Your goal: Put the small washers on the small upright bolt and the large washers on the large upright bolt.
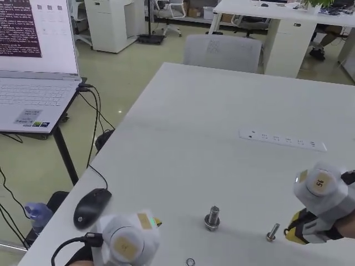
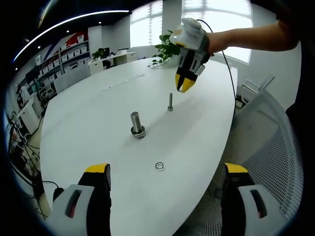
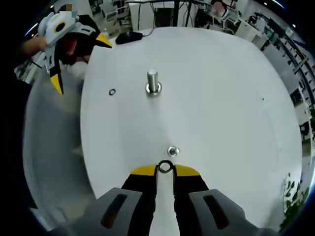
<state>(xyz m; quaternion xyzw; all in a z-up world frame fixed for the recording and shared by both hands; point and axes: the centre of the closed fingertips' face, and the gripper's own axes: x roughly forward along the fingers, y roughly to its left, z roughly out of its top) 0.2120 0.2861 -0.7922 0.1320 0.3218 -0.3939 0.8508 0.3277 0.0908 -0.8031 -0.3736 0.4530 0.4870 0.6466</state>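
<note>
The large upright bolt [image 1: 212, 218] [image 2: 137, 124] [image 3: 153, 81] stands near the white table's front. To its right is the small upright bolt [image 1: 272, 231] [image 2: 170, 102] [image 3: 173, 151]. My right gripper [image 3: 165, 170] [image 1: 290, 233] is shut on a small washer [image 3: 165, 167], held just short of and slightly above the small bolt. A loose washer [image 1: 190, 261] [image 2: 160, 166] [image 3: 112, 92] lies flat by the front edge. My left gripper [image 2: 166, 169] [image 1: 150, 226] hangs wide open above that washer with nothing between its jaws.
A white power strip [image 1: 283, 139] lies farther back on the table [image 1: 211, 122]. A black mouse [image 1: 91, 206] sits at the left corner. A laptop [image 1: 33, 83] stands on a side stand to the left, a grey chair [image 1: 222, 52] beyond the far edge.
</note>
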